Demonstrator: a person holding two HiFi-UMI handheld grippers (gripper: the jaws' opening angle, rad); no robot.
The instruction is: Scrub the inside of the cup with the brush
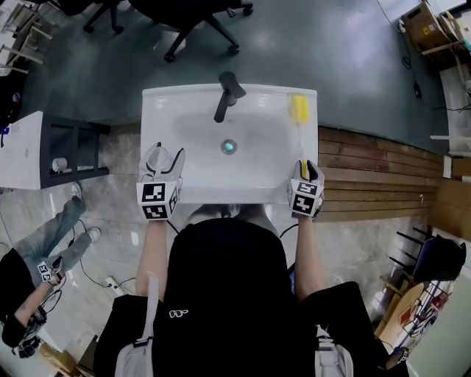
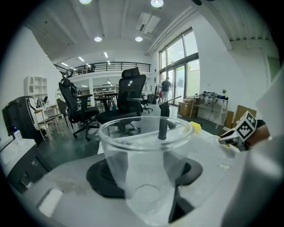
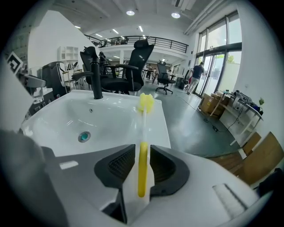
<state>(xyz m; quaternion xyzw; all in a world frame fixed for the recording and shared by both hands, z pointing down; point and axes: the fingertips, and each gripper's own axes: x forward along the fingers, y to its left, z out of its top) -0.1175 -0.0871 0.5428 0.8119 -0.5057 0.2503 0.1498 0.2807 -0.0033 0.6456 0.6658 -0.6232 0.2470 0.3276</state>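
Observation:
A clear plastic cup [image 1: 160,154] sits upright between the jaws of my left gripper [image 1: 165,168] at the sink's front left corner. In the left gripper view the cup [image 2: 133,146] fills the gap and both pads press its wall, so my left gripper [image 2: 146,175] is shut on it. The brush [image 1: 299,109] has a yellow sponge head and a yellow handle, and it lies along the right rim of the white sink [image 1: 191,99]. My right gripper [image 1: 305,171] straddles the handle end. In the right gripper view the handle [image 3: 142,168] lies between the pads with a sliver of gap on each side.
A black faucet [image 1: 227,94] stands at the back of the basin and a drain [image 1: 229,146] sits in its middle. Wooden decking [image 1: 375,173] lies to the right and a dark shelf unit [image 1: 70,151] to the left. A person [image 1: 44,254] crouches at the lower left. Office chairs [image 1: 188,18] stand beyond.

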